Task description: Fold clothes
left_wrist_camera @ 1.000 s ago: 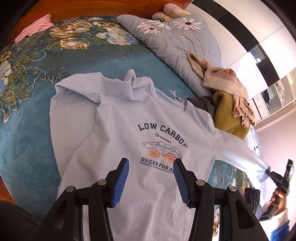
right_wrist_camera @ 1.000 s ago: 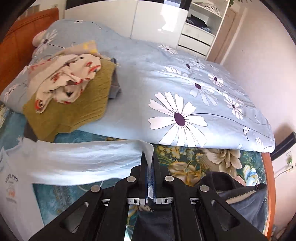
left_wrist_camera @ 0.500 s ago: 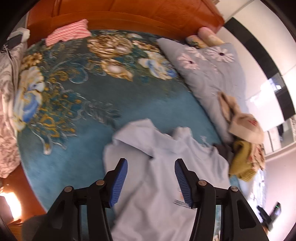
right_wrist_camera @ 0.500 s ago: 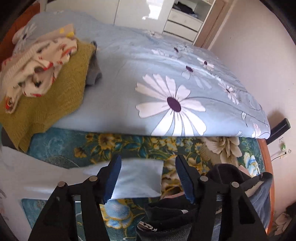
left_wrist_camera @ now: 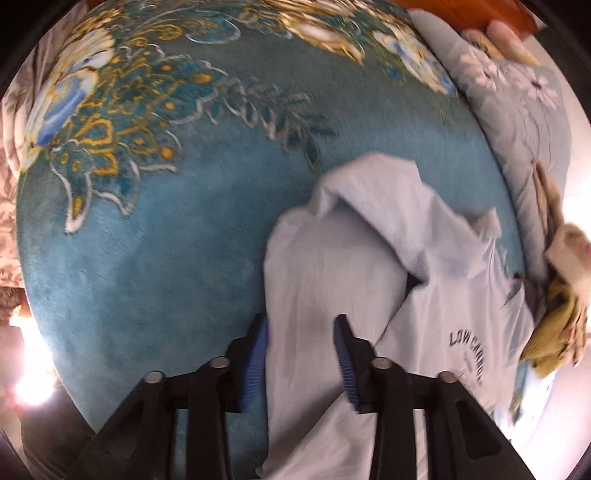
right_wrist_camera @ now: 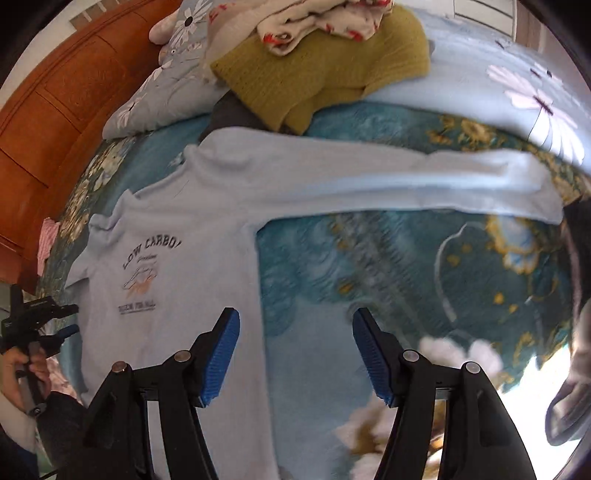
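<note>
We see a pale blue sweatshirt (right_wrist_camera: 207,236) w/ dark navy lettering & what looks like an orange-wheeled car print, blurry. Bedspread (left_wrist_camera: 184,229): teal w/ gold-white florals. Duvet (right_wrist_camera: 480,74): light blue, white daisies. Knit (right_wrist_camera: 325,70): mustard-olive. Gripper pads (right_wrist_camera: 221,354): blue.

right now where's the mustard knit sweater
In the right wrist view the mustard knit sweater lies top centre on the daisy duvet, under a cream red-patterned garment, just beyond the light blue shirt.
</note>
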Demonstrator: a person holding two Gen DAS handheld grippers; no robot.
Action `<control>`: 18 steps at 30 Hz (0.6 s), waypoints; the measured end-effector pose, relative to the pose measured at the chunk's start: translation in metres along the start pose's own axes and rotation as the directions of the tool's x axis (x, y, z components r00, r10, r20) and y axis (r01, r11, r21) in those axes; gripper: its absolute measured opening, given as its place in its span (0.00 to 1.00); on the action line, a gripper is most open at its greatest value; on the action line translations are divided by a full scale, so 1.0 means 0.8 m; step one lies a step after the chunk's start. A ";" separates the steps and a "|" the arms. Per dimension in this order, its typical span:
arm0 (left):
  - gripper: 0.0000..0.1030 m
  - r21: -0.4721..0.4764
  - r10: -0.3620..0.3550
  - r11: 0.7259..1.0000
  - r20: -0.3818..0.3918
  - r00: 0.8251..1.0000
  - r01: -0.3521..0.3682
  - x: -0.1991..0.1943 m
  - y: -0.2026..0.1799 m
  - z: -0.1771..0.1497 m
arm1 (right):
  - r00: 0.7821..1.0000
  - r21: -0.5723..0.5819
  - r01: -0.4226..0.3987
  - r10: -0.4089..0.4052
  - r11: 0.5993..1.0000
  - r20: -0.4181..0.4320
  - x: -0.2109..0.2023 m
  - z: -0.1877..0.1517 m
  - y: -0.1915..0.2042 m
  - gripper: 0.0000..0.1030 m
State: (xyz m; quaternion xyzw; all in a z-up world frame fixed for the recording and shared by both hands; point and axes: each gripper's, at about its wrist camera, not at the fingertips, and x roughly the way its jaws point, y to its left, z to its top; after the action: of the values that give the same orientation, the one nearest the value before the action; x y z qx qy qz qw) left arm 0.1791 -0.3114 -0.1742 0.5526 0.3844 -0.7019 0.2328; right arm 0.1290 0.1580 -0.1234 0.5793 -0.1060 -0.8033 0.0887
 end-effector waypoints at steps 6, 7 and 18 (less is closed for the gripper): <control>0.04 0.158 0.074 0.983 0.123 0.990 -0.094 -0.015 -0.028 -0.003 | 0.997 0.040 -0.040 0.042 0.998 -0.059 0.026 -0.023 0.021 0.63; 0.04 0.210 0.106 0.966 0.205 0.973 -0.149 -0.032 -0.036 -0.003 | 0.997 0.037 -0.043 0.045 0.998 -0.060 0.026 -0.024 0.022 0.63; 0.05 0.524 0.168 0.598 0.658 0.734 -0.606 -0.110 -0.077 -0.006 | 0.995 0.026 -0.065 0.066 0.998 -0.076 0.040 -0.017 0.035 0.63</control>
State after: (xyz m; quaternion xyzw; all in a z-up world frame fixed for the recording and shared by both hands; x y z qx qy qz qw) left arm 0.1602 -0.2795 -0.0729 0.4464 -0.1373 -0.8471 0.2536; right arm 0.1324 0.1214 -0.1492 0.6069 -0.1309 -0.7758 0.1122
